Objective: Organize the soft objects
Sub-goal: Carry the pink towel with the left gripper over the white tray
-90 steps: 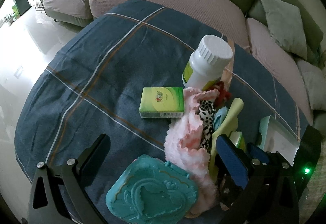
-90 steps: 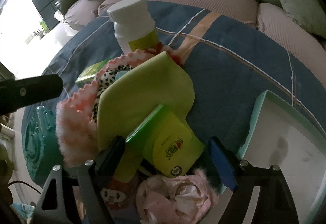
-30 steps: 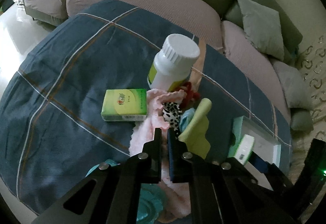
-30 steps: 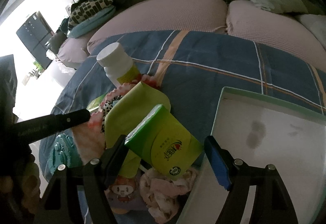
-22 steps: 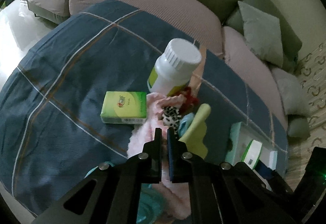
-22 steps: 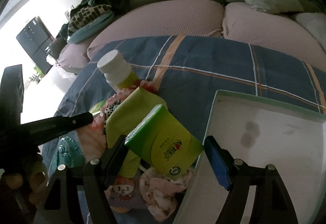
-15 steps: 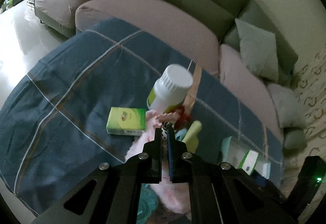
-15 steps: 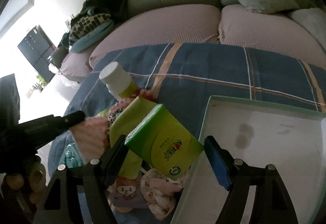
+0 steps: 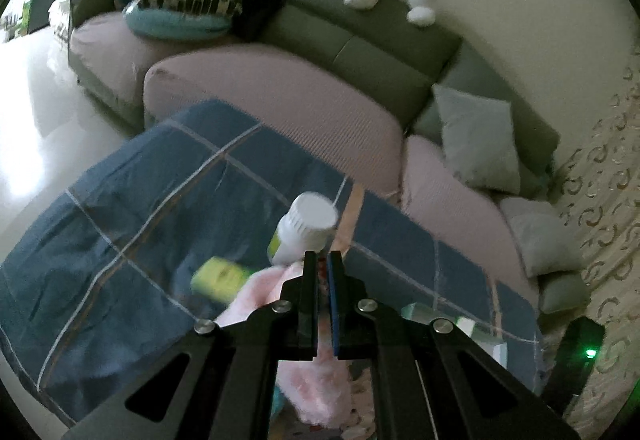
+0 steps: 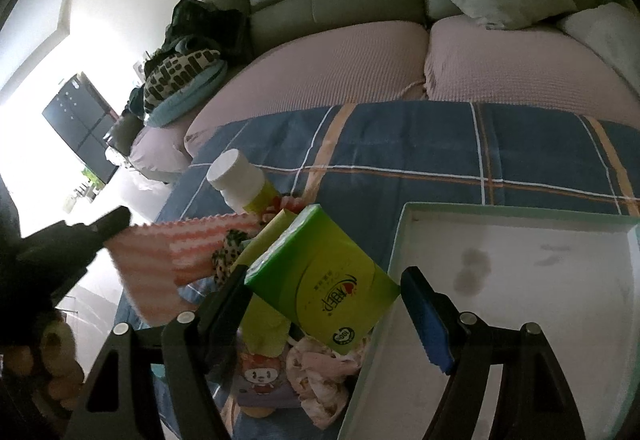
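My left gripper (image 9: pixel 323 260) is shut on a pink fluffy cloth (image 9: pixel 316 392) and holds it up off the pile. In the right wrist view the left gripper (image 10: pixel 118 218) comes in from the left, and the pink cloth (image 10: pixel 172 248) stretches from it back toward the heap. My right gripper (image 10: pixel 326 276) is shut on a green tissue pack (image 10: pixel 316 272), tilted, just left of the pale tray (image 10: pixel 404 240). Below lie a yellow-green cloth (image 10: pixel 264 324), a leopard-print piece (image 10: pixel 228 248), a cartoon-print item (image 10: pixel 260 376) and a crumpled pink cloth (image 10: pixel 320 372).
A white bottle (image 9: pixel 306 228) stands behind the heap on the blue plaid blanket (image 9: pixel 140 220). A second green pack (image 9: pixel 218 278) lies left of it. A sofa with cushions (image 9: pixel 476 140) curves behind. A person's hand (image 10: pixel 52 352) holds the left gripper.
My left gripper has risen and tipped up, pulling the pink cloth off the heap. The right gripper has lifted slightly with the green pack still in it.
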Action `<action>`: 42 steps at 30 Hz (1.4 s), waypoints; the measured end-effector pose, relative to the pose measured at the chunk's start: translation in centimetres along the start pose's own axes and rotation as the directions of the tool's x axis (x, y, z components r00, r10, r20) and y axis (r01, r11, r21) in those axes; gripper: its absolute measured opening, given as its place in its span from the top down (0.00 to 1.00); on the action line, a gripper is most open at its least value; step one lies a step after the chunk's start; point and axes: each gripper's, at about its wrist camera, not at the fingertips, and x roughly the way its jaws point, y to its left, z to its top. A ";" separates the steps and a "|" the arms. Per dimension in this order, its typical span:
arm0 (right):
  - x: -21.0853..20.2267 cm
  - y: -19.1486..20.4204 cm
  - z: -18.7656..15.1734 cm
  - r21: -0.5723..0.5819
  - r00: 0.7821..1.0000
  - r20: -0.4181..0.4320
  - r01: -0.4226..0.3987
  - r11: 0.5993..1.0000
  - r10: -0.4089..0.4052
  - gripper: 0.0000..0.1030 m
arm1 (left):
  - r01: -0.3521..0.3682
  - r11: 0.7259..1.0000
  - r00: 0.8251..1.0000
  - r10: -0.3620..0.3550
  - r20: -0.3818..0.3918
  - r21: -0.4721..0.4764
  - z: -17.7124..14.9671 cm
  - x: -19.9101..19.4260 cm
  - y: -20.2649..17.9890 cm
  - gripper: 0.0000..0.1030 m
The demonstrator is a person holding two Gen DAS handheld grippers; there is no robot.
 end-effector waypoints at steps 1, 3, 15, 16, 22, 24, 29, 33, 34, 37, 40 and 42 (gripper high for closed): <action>-0.3 0.0 0.1 0.001 1.000 0.008 0.002 1.000 -0.002 0.24 | 0.008 1.000 1.000 -0.008 0.015 0.004 0.1 -0.5 -0.1 0.96; -1.0 -0.2 0.1 0.003 1.000 0.023 0.004 1.000 -0.004 0.24 | 0.027 1.000 0.998 -0.027 0.056 0.016 0.4 -1.8 -0.5 0.96; -3.9 -1.1 0.7 0.023 0.995 0.090 0.031 0.999 -0.033 0.24 | 0.122 0.987 0.978 -0.138 0.156 0.108 0.5 -5.9 -3.7 0.96; -4.1 -1.2 0.7 0.026 0.995 0.096 0.035 0.999 -0.037 0.24 | 0.132 0.984 0.976 -0.150 0.158 0.118 0.4 -6.1 -4.0 0.96; -5.8 -2.1 1.0 0.040 0.989 0.130 0.067 0.997 -0.072 0.24 | 0.210 0.959 0.960 -0.239 0.145 0.191 -0.4 -6.6 -7.0 0.96; -6.6 -2.7 0.9 0.052 0.985 0.146 0.082 0.995 -0.088 0.24 | 0.243 0.945 0.954 -0.274 0.125 0.218 -0.9 -6.5 -8.4 0.96; -8.8 -5.2 0.7 0.106 0.970 0.178 0.149 0.983 -0.166 0.24 | 0.306 0.910 0.940 -0.335 0.059 0.281 -2.3 -5.5 -12.2 0.96; -10.7 -7.6 0.2 0.164 0.954 0.194 0.200 0.966 -0.230 0.24 | 0.354 0.877 0.928 -0.374 -0.003 0.324 -3.8 -4.6 -15.1 0.96; -11.3 -8.5 0.0 0.186 0.949 0.194 0.214 0.959 -0.250 0.24 | 0.365 0.870 0.925 -0.381 -0.020 0.332 -4.2 -4.3 -15.8 0.96; -12.5 -10.5 -0.5 0.232 0.935 0.189 0.256 0.939 -0.301 0.24 | 0.395 0.846 0.914 -0.401 -0.061 0.359 -5.5 -3.7 -17.6 0.96; -13.3 -12.5 -0.9 0.278 0.923 0.173 0.290 0.916 -0.344 0.24 | 0.406 0.832 0.912 -0.396 -0.107 0.379 -6.6 -2.5 -19.1 0.96; -13.5 -13.6 -1.1 0.302 0.916 0.160 0.310 0.902 -0.369 0.24 | 0.400 0.831 0.916 -0.376 -0.140 0.387 -7.4 -1.2 -19.9 0.96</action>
